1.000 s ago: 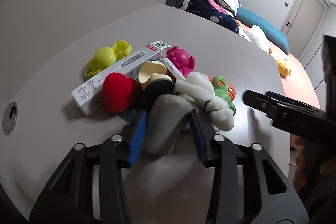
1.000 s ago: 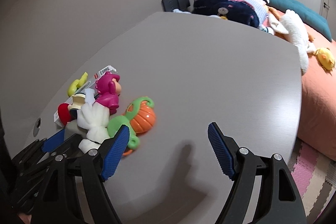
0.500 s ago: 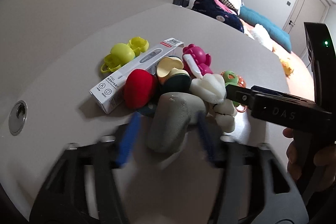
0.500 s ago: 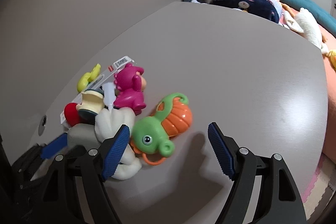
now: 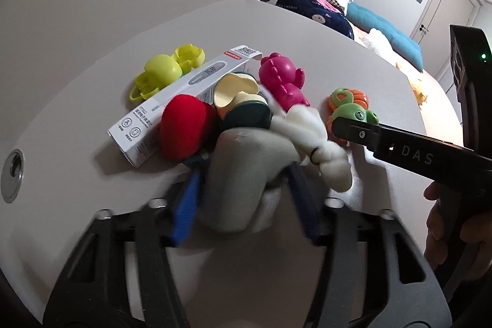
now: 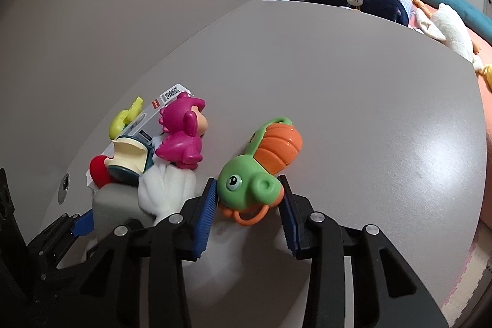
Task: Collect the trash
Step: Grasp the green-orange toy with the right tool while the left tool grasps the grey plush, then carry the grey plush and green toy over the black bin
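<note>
A bedroom with a bed heaped with bedding lies beyond the pale grey table [image 6: 353,88], where a small pile of toys and rubbish sits near the front edge. Since a second ago the right claw [image 6: 249,199] has come down from bare tabletop onto the green and orange snail toy [image 6: 255,171], and its jaws have just been closing: the blue pads now sit against both sides of the green head, so it grips the toy. The left claw [image 5: 246,195] has opened and has just been closing again around the grey cushion [image 5: 243,177]; the pads are blurred, pressed into its sides, so it appears to hold it.

Just ahead of the left claw lie a red plush ball [image 5: 186,129], a white cardboard box [image 5: 184,94], a white cloth [image 5: 310,140], a pink toy figure [image 5: 284,82] and a yellow plastic toy [image 5: 166,71]. Both hands look ready to lift. The box looks the most trash-like piece, and it lies untouched.
</note>
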